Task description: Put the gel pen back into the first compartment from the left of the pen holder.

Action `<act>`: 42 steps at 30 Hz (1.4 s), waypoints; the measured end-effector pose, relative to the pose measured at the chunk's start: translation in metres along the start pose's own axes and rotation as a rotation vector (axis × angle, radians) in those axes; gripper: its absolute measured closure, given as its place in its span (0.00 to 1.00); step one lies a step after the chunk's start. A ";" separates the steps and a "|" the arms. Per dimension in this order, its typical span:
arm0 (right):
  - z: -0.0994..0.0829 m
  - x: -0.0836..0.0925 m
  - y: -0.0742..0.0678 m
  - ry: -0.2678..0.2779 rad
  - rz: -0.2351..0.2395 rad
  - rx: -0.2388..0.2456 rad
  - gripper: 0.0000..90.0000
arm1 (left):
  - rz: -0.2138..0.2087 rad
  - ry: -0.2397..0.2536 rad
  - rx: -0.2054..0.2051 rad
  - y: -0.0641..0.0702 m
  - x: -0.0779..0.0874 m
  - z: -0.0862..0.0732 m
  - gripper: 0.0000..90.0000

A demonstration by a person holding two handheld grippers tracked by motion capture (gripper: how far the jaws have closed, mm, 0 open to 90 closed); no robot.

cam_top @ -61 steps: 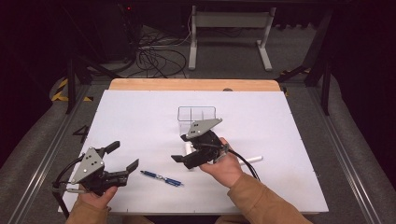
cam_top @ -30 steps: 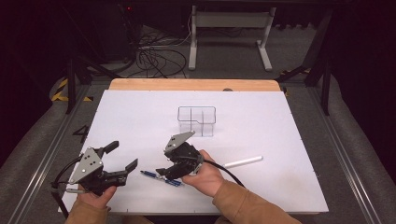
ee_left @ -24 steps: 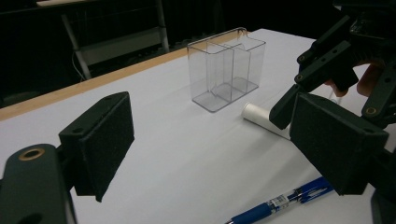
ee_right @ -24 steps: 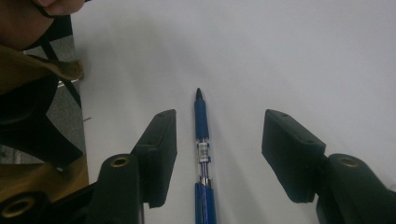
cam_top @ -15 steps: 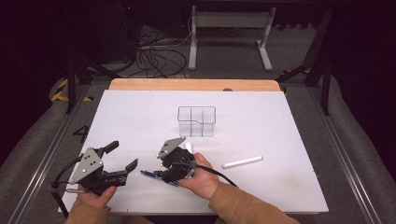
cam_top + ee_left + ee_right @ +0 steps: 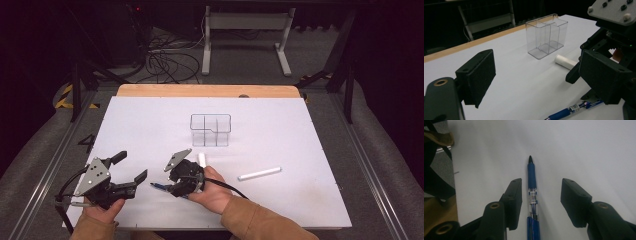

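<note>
The right gripper (image 6: 172, 186) points down and to the left over the white table top (image 6: 310, 150), with the blue ballpoint pen with a clear barrel (image 6: 532, 195) lying flat between its two black jaws. In the right gripper view (image 6: 541, 202) the jaws stand partly open and have just been closing; the pen lies just beside the left-hand pad, with a clear gap to the right-hand pad, so it is not yet gripped. Its dark tip reaches out past the jaw ends, away from the hand.

The left gripper (image 6: 131, 172) rests low near the table's near-left corner, its jaws spread wide with nothing between them. In the left gripper view (image 6: 536, 82) the pen (image 6: 571, 111) lies close ahead, under the right gripper (image 6: 609, 75).

Beyond the right gripper lies a short white cylinder (image 6: 202, 159), and farther off stands a clear plastic box with compartments (image 6: 210, 130), upright. A longer white stick (image 6: 259, 173) lies well apart on the far side of the right hand (image 6: 212, 192).
</note>
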State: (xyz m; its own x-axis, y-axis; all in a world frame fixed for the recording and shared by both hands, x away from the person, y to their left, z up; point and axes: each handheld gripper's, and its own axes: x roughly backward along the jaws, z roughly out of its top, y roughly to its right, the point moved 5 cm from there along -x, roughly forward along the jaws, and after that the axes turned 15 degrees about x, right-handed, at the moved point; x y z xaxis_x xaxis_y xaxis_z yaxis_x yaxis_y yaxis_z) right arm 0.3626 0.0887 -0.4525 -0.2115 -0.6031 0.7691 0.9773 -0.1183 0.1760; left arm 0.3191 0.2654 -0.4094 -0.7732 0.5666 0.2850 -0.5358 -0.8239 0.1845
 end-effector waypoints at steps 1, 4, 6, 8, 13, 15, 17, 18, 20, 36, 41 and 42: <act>0.000 -0.002 -0.001 -0.005 0.001 0.002 0.61 | 0.001 0.000 0.003 -0.001 0.000 0.000 0.16; -0.001 -0.005 -0.001 -0.021 0.005 0.011 0.63 | 0.007 0.009 0.012 -0.002 0.001 0.001 0.16; -0.001 -0.007 -0.002 -0.036 0.001 0.009 0.65 | 0.008 0.008 0.021 -0.003 0.001 0.000 0.16; -0.002 -0.010 -0.003 -0.052 0.003 0.005 0.66 | 0.009 0.009 0.022 -0.004 0.001 0.000 0.16; -0.003 -0.018 -0.007 -0.090 0.017 0.015 0.70 | 0.008 0.005 0.022 -0.004 0.000 0.000 0.16; -0.004 -0.020 -0.008 -0.102 0.025 0.019 0.71 | 0.007 0.004 0.024 -0.004 0.001 0.000 0.16; -0.004 -0.023 -0.009 -0.110 0.023 0.022 0.72 | 0.009 0.003 0.023 -0.004 0.001 0.000 0.16; -0.004 -0.023 -0.009 -0.112 0.024 0.022 0.73 | 0.009 0.003 0.024 -0.004 0.001 0.000 0.16; -0.005 -0.025 -0.010 -0.115 0.025 0.021 0.75 | 0.010 0.003 0.025 -0.004 0.000 0.000 0.16; -0.005 -0.032 -0.016 -0.159 -0.010 0.075 0.88 | 0.014 0.007 0.026 -0.004 0.001 0.000 0.16; -0.005 -0.032 -0.016 -0.164 -0.016 0.088 0.89 | 0.012 0.002 0.025 -0.004 0.000 0.000 0.16; -0.005 -0.032 -0.017 -0.162 -0.018 0.087 0.89 | 0.012 0.001 0.025 -0.004 0.000 0.000 0.16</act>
State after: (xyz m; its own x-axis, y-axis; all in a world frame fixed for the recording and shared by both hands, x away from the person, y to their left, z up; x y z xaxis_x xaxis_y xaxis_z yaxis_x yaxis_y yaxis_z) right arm 0.3533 0.1062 -0.4832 -0.2351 -0.4655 0.8533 0.9699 -0.0550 0.2373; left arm 0.3209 0.2692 -0.4104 -0.7797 0.5570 0.2859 -0.5182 -0.8304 0.2047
